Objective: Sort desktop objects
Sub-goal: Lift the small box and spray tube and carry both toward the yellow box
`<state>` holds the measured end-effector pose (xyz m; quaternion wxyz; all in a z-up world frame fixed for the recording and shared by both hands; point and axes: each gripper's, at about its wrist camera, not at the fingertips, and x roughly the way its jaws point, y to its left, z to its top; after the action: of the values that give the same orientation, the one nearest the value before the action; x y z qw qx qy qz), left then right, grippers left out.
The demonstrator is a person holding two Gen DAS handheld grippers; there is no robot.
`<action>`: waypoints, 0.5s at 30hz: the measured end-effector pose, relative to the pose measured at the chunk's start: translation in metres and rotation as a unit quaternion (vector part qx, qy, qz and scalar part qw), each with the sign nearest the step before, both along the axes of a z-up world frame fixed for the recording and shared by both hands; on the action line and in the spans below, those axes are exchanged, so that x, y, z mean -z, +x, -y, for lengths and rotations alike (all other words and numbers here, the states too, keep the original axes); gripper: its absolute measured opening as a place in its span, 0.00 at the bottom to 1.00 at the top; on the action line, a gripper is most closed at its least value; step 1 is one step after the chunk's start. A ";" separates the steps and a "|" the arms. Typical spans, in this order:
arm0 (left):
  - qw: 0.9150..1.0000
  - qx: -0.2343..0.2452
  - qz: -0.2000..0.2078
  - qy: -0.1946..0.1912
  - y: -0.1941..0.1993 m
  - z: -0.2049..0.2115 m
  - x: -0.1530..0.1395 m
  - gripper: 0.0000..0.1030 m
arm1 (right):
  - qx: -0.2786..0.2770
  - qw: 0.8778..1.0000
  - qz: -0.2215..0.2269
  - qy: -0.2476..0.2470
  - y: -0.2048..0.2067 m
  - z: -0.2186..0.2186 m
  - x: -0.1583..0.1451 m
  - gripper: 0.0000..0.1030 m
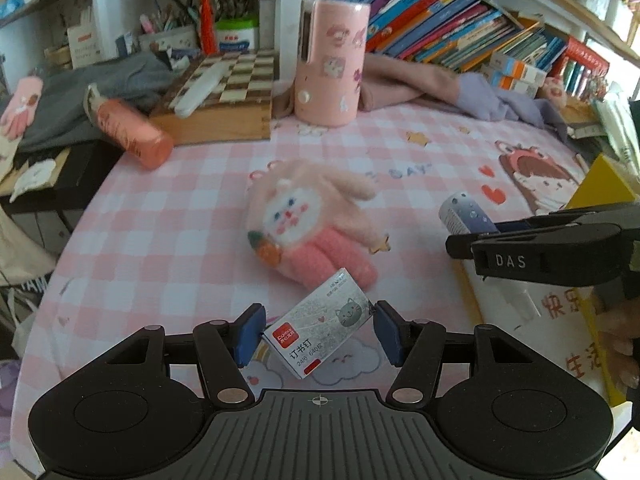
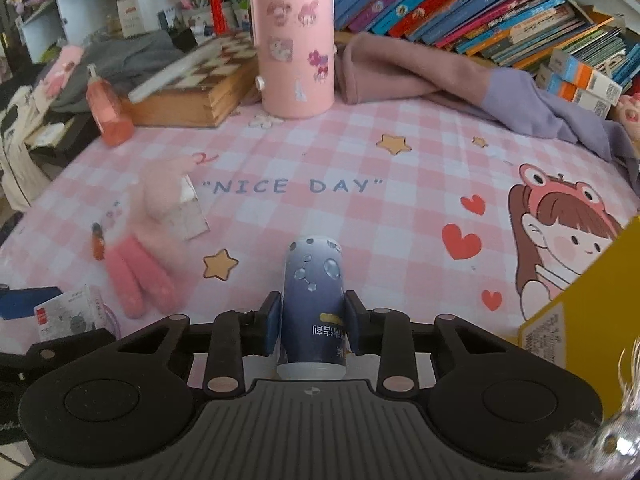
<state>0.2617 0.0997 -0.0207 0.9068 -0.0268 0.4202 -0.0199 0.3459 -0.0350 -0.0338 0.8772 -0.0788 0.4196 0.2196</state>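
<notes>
My left gripper (image 1: 318, 330) is shut on a small silver staple box (image 1: 318, 326) with a red label and a cat face, held skewed between the blue pads above the pink checked mat (image 1: 180, 216). A pink plush bunny (image 1: 304, 220) lies just beyond it. My right gripper (image 2: 313, 322) is shut on a blue cylindrical bottle (image 2: 314, 300) lying along its fingers; the bottle also shows in the left wrist view (image 1: 466, 214). The staple box (image 2: 74, 316) and the bunny (image 2: 148, 240) show at the left of the right wrist view.
A tall pink holder (image 1: 332, 60) stands at the back beside a wooden chessboard box (image 1: 224, 96) and an orange bottle (image 1: 132, 130) on its side. Books (image 1: 448, 28) and folded cloth (image 1: 432, 84) line the back right. A yellow box (image 2: 580, 292) is at the right.
</notes>
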 end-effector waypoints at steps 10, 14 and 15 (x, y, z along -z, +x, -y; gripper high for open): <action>0.999 0.022 0.043 -0.022 -0.021 0.002 -0.029 0.57 | 0.007 0.999 0.039 0.031 -0.036 0.019 -0.044 0.29; 0.997 0.027 0.064 -0.035 -0.035 -0.001 -0.043 0.57 | 0.010 0.998 0.045 0.044 -0.054 0.025 -0.058 0.29; 0.996 0.028 0.068 -0.040 -0.039 -0.002 -0.046 0.57 | 0.009 0.998 0.048 0.045 -0.059 0.026 -0.061 0.29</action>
<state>0.2231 0.1013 0.0256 0.9307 -0.0497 0.3568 -0.0641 0.2868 -0.0611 0.0271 0.9009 -0.0461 0.3674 0.2266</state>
